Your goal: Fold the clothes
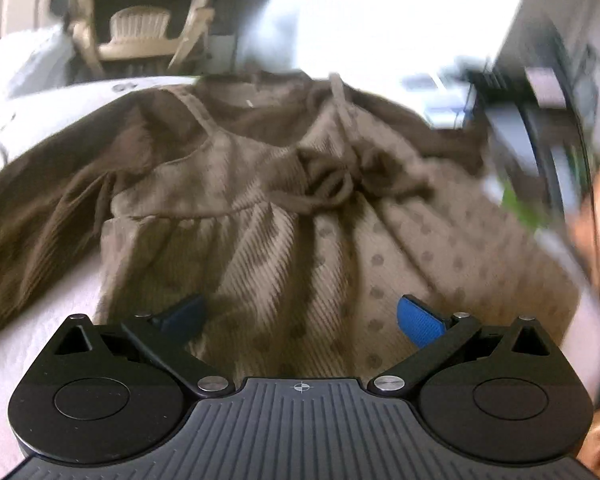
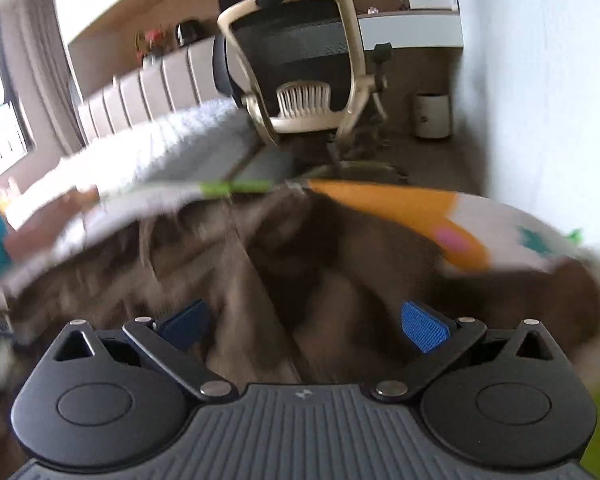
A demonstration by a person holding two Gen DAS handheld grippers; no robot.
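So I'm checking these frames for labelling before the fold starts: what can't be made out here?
- Left wrist view: the brown ribbed dress with dotted skirt has its hem hidden behind the open left tongs.
- Left wrist view: the dark blurred objects at the right edge are smeared by motion.
- Right wrist view: the brown fabric ahead of the open right tongs is blurred; its layout is unreadable.

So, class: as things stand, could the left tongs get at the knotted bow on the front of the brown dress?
Probably yes: the left tongs are open above the dress, and nothing lies between them and the bow.
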